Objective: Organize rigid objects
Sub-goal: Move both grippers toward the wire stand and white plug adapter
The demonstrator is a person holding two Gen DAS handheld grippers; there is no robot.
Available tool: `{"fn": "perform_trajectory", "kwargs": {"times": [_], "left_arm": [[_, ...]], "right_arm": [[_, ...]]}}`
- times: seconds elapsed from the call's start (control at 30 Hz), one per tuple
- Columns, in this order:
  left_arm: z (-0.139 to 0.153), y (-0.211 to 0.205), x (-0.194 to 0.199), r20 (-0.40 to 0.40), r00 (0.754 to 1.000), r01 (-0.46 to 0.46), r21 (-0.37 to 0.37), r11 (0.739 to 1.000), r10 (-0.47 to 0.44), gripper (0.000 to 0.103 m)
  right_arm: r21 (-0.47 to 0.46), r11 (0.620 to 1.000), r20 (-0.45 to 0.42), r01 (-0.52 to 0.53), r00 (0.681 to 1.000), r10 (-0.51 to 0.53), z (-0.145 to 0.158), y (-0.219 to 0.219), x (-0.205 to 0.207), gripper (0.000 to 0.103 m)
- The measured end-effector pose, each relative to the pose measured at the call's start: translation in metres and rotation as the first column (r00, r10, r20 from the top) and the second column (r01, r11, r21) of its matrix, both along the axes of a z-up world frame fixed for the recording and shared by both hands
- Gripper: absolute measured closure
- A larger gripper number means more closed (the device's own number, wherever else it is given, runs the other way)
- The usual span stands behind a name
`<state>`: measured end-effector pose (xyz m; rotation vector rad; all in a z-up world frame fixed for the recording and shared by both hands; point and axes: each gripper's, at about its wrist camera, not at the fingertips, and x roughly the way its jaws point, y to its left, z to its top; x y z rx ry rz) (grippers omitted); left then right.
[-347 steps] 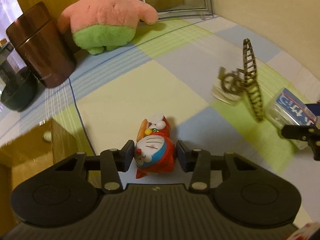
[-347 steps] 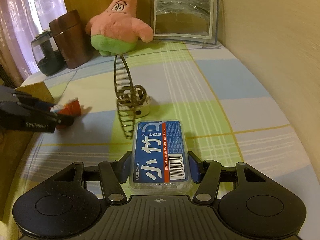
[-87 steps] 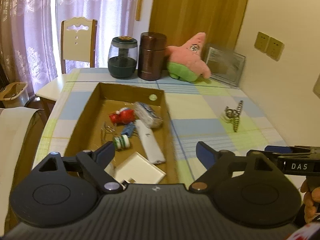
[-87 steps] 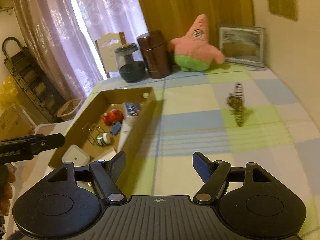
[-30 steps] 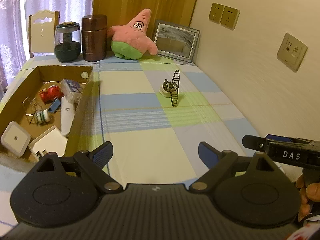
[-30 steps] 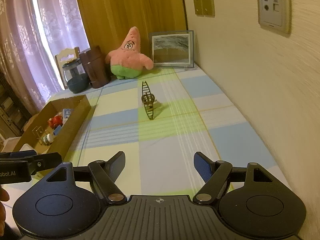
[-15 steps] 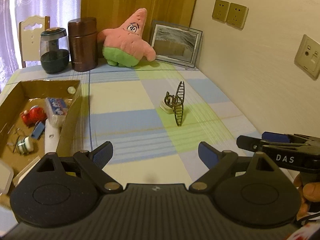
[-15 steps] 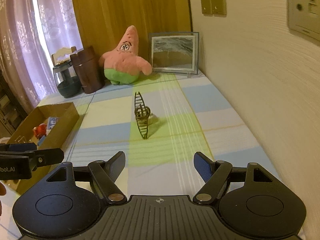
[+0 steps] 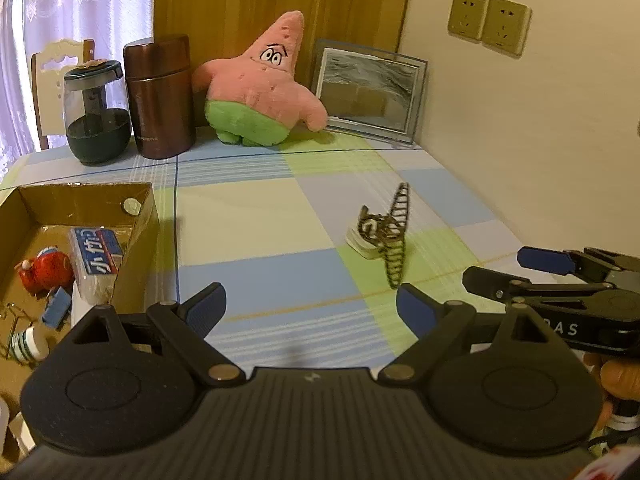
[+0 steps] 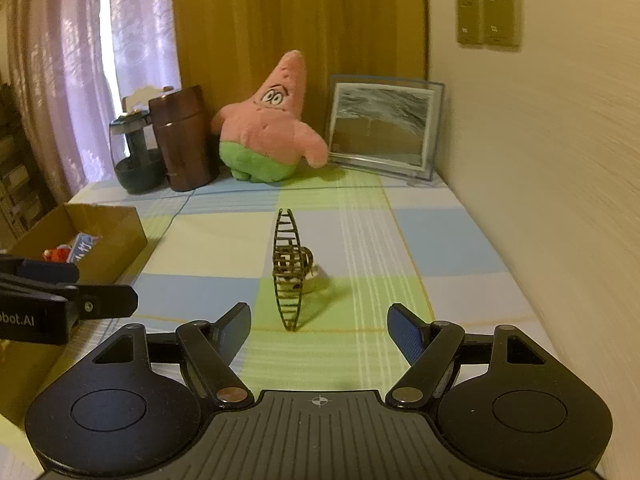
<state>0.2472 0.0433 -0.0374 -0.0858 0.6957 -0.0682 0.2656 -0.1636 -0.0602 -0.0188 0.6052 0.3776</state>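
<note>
Nearest my right-wrist view, the right gripper stood with its jaws wide apart and nothing between them, its blue-padded fingertips hanging over the checked tablecloth. My left gripper was likewise spread wide and empty, its black plastic arms matte and angular.

Just beyond the right gripper stood the metal wire model, out on the open cloth and well apart from the cardboard box. It was a thin, lens-shaped lattice of ladder-like rungs, dark bronze in tone, standing on edge. Its long axis ran almost upright, one pointed tip touching the cloth and the other pointing up, with the narrow edge facing my right camera. From the left view the same model leaned, its top tip tilted to the right. A coiled wire knot sat at its middle, resting against a small white base.

The open box held a red figurine and a clear floss-pick case with a blue label.

Farthest back stood a brown cylindrical canister, a pink plush starfish and a glass-framed picture.
</note>
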Motion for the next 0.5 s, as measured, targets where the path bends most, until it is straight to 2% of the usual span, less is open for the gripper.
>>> {"fn": "perform_trajectory", "kwargs": {"times": [0.4,0.5], "left_arm": [[-0.016,0.008,0.035,0.037,0.999,-0.004,0.017,1.0,0.003,0.013],[-0.018,0.009,0.042,0.044,0.999,-0.012,0.022,1.0,0.011,0.013]], "right_arm": [[0.001,0.999,0.019,-0.054,0.998,0.054,-0.024,0.018,0.047,0.031],[0.006,0.998,0.015,-0.056,0.998,0.056,-0.028,0.023,0.056,0.036]]}}
